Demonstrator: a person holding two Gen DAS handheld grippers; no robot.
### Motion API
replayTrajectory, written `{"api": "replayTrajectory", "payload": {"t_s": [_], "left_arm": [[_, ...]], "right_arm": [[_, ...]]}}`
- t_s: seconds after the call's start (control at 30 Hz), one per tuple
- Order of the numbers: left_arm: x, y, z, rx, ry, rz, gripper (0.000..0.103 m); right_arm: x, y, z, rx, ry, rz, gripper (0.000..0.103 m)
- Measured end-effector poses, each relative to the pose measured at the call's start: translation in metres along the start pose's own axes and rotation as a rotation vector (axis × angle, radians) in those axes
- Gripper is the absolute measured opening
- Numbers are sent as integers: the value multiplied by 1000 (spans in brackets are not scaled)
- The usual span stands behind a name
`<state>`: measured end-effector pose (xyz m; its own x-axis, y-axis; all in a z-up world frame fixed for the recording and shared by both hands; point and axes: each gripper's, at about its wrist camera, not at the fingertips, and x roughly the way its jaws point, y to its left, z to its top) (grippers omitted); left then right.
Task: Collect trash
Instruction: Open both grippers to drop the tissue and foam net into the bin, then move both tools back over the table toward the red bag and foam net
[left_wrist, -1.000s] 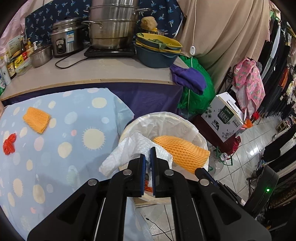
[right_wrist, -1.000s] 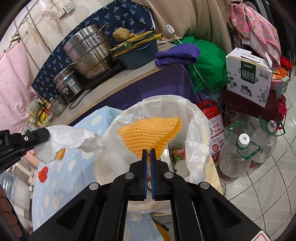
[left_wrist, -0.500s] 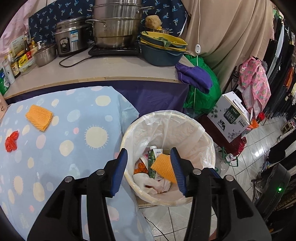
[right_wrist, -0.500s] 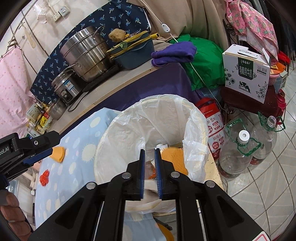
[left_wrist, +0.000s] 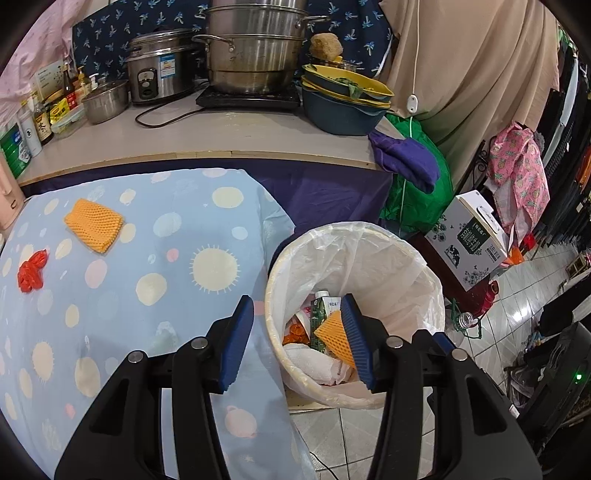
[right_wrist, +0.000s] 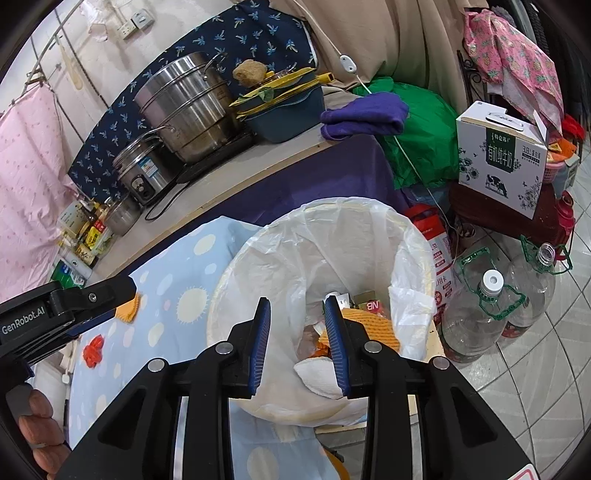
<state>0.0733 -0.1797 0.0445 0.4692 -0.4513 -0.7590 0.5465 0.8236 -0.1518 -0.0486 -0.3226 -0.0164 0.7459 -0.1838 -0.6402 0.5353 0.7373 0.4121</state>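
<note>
A round bin lined with a white bag (left_wrist: 369, 251) (right_wrist: 332, 229) stands beside the table. Inside lie an orange foam net (left_wrist: 334, 338) (right_wrist: 373, 325), a white foam net (left_wrist: 317, 363) (right_wrist: 317, 374) and a green carton (left_wrist: 320, 308). My left gripper (left_wrist: 297, 336) is open and empty above the bin's near left rim. My right gripper (right_wrist: 297, 343) is open and empty above the bin. On the blue dotted tablecloth (left_wrist: 147, 258) lie another orange foam net (left_wrist: 94, 223) (right_wrist: 129, 312) and a red crumpled scrap (left_wrist: 32, 269) (right_wrist: 92, 349).
A counter (left_wrist: 207, 133) behind holds a steamer pot (left_wrist: 255, 44), a rice cooker (left_wrist: 159, 70), stacked basins (left_wrist: 343, 99) and bottles. Right of the bin are a green bag (left_wrist: 413, 199), a milk box (left_wrist: 469, 240) (right_wrist: 502, 155) and two clear bottles (right_wrist: 480, 314) on the tiled floor.
Both grippers opened and let go: the white net from my left and the orange net from my right fell into the bin. Both grippers drew back slightly.
</note>
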Motion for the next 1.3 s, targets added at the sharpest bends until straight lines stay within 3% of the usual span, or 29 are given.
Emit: {"api": "replayTrajectory", "payload": {"t_s": [0.37,0.5,0.73,1.07,1.3], "left_arm": [[-7,46,-4,-78,-9,26,48],[-12,73,-5,-118,-18,64,54],[-24,138,-13,-222,-35,163,59],[-35,246,-25,-379,-48,333,81],[-37,318,-29,-459,-60,447,89]], "right_arm": [[7,46,-6,-83,19,29,37],[13,71,-8,-119,31,51,42],[30,123,-15,-200,62,95,47],[72,208,-24,-308,101,157,63],[117,264,-27,-370,157,185,65]]}}
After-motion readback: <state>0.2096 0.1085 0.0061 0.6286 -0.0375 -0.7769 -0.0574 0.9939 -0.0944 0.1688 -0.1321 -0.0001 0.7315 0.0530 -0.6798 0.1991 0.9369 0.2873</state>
